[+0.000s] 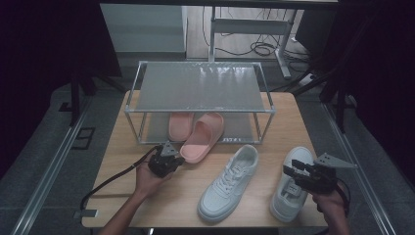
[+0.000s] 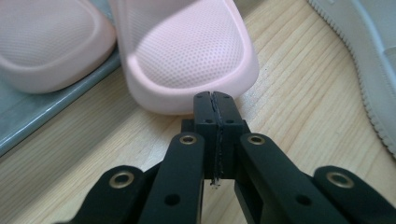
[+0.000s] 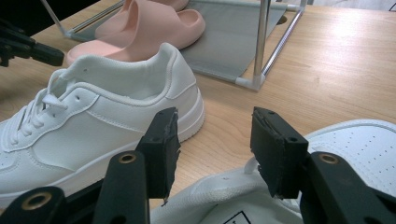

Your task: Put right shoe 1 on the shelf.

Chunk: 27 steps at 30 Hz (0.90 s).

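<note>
We see the left gripper [image 2: 215, 100] clenched empty, tips just near of the slipper [image 2: 187, 60]. The right gripper [image 3: 215, 140] hovers released above the right sneaker [image 1: 291, 188].

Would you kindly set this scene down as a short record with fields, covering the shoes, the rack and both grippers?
Surface: wooden table
Rack: two-tier metal shoe rack at the table's far side
Slippers: one pink slipper on the lower shelf; second pink slipper half on the shelf, its end out on the table
Sneakers: white sneaker mid-table; second white sneaker to its right
Left gripper: jaws shut, tips at the second slipper's end; contact unclear
Right gripper: jaws open, above the second sneaker
</note>
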Motion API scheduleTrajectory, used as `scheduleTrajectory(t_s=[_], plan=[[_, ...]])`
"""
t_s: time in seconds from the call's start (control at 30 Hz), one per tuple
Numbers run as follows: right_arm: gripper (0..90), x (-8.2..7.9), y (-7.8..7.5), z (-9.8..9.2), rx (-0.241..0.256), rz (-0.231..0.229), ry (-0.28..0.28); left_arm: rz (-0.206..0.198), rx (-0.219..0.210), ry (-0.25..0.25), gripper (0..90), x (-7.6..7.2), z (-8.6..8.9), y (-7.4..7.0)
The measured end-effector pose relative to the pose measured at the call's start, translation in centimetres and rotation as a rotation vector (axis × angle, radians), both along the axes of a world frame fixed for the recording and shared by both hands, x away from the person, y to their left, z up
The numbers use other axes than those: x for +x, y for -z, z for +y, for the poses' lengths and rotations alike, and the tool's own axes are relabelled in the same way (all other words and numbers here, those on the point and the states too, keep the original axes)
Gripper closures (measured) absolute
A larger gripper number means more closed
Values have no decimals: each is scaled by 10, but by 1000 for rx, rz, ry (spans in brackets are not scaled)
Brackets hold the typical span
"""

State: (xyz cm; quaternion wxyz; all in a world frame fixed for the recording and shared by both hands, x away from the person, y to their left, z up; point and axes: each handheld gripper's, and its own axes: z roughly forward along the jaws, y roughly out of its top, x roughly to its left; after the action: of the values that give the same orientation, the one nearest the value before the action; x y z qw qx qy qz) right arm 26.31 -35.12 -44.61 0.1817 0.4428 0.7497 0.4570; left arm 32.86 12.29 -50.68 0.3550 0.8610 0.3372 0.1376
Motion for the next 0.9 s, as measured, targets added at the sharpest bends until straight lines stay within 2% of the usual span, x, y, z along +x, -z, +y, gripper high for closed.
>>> scheduleTrajectory(t_s=[0.33,0.63,0.9], plan=[[518,0,0,-1,2,-2,2,6,8,40,899,8,-22,1],[518,0,0,-2,1,0,2,6,4,20,899,19,-37,2],[518,1,1,-2,3,0,5,10,5,6,900,27,-42,2]])
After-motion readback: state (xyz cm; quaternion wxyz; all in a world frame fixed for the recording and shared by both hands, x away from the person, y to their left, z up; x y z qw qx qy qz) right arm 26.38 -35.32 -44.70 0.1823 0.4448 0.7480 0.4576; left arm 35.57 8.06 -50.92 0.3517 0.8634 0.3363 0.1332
